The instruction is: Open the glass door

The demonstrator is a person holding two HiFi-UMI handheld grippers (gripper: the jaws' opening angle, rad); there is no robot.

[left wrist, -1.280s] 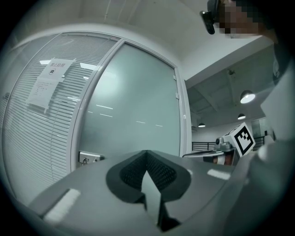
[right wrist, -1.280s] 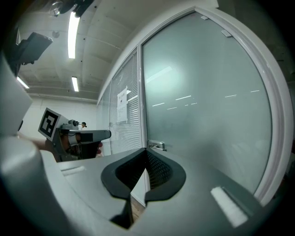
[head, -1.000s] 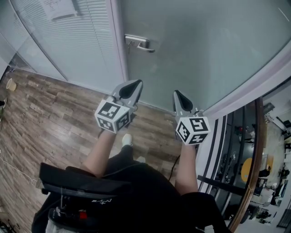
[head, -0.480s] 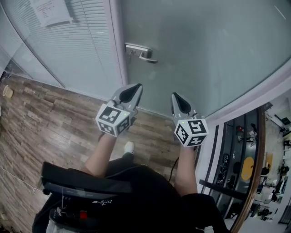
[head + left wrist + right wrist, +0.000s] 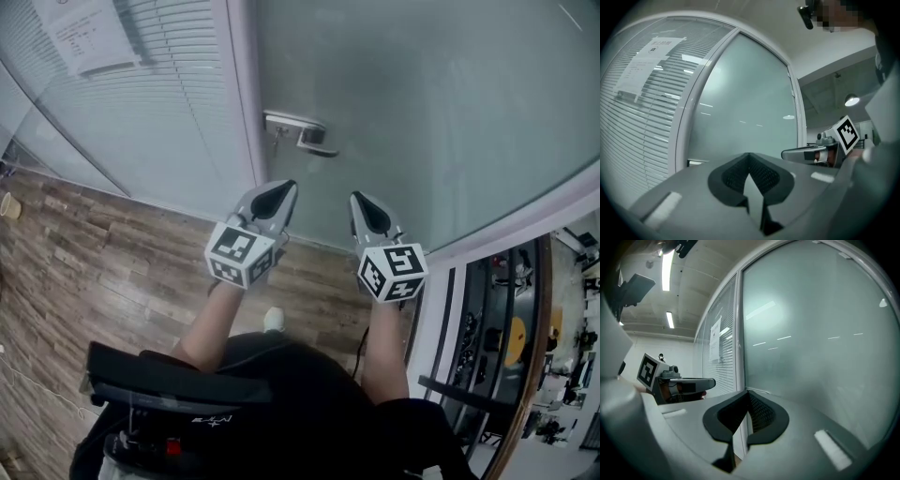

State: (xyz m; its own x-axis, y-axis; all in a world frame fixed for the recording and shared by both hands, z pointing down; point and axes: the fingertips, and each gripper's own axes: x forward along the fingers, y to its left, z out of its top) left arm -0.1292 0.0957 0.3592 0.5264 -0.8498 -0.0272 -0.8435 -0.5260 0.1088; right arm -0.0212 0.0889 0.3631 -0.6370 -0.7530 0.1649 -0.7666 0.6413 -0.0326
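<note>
Now we are closing in on the glass door (image 5: 422,112). Over the last second its lever handle (image 5: 302,132) has been sliding down the head view toward us, and both tools are riding nearer the frosted pane than before. The left tool (image 5: 279,192) is carrying its jaws pressed together with nothing between them. The right tool (image 5: 364,206), just beside it, is likewise fully closed and empty. Neither is touching the handle, which is sitting at the door's left edge, next to the white frame post (image 5: 242,94) and the panel with blinds (image 5: 159,103). The door appears to be standing closed. We are judging this as the approach only: the handle is coming within reach, nearer the left tool. Either a closed tip will be pressing the lever down, or the jaws will need opening first.
</note>
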